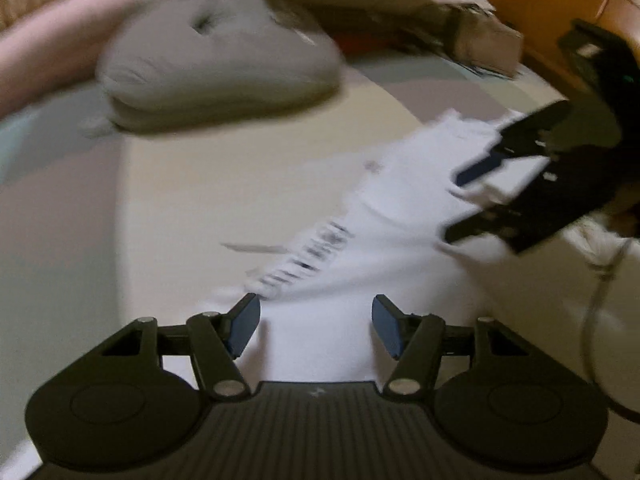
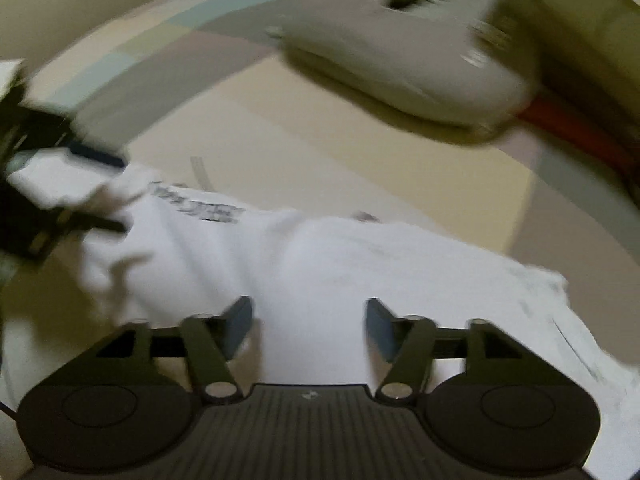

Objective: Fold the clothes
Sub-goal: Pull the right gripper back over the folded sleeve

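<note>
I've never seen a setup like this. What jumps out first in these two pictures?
A white garment with dark lettering sprawls across the pale bed cover, right in front of both cameras. The left gripper and right gripper are over it, open. Behind lies a grey cushion.

Left gripper: black body, ribbed flat centre panel bearing a small pale mark.
Left fingers: black linkage arms ending in dark blue pads.
Pivots: silver round pins at the arm joints; large round black housings at either side.
Right gripper: same black build, ribbed centre panel, small pale mark.
Right fingers: dark blue pads on black arms, blurred.
Cable: pale grey, beside the right unit.
</note>
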The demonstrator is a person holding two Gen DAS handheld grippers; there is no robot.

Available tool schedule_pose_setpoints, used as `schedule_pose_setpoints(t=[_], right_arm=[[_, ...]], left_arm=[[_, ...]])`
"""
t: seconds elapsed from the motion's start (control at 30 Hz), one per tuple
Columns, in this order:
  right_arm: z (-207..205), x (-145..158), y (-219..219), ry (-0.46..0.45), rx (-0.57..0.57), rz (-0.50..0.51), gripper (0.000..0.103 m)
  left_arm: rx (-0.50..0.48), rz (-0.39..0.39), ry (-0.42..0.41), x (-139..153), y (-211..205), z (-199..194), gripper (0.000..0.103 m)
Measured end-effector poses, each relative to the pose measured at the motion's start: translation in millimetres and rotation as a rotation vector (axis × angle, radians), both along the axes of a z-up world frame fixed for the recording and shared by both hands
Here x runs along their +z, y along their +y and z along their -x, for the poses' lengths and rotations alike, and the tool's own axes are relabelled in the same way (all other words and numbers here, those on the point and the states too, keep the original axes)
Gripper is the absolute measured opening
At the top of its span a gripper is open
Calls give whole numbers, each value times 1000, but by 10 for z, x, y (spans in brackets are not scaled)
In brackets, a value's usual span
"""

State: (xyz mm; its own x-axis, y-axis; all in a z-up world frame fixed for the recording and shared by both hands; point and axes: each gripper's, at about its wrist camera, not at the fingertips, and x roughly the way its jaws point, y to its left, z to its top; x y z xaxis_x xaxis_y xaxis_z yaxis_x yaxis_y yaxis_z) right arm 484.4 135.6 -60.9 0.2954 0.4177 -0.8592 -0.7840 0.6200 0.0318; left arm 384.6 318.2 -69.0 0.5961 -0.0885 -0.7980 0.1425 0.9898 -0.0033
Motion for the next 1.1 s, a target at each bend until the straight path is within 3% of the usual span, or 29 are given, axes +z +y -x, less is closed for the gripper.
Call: schedule_pose_setpoints(t=[0.07,0.13,0.23,0.47,0.57,0.7,0.8,0.97,1.1], right_arm=[[-76,-81,34,-18,-16,-7,75],[-151,-161,69,-36,-31,-14,91],[-265,-282,120,-63,-54,-24,103],[-461,-172,219,-81,-96,-31,101],[-273,-35,141,-57,-74,-41,101],[70,29,134,-14,-20,-51,101],[216,-119,285,-20,-1,-35,101],[-61,-242,610,-73,-50,-47,103],[-217,-148,708,-57,-68,-61,101]], left_arm=[[22,5,0,-22,0,-21,64],[44,11,0,-45,1,-42,67],[76,19,0,-78,1,-73,69],[153,38,0,-156,2,-145,66],[195,18,-14,-99,28,12,66],[296,-72,-10,-101,24,441,67],[396,-74,38,-253,125,576,67],[481,-58,15,-305,427,507,81],[514,-88,0,-230,639,372,76]])
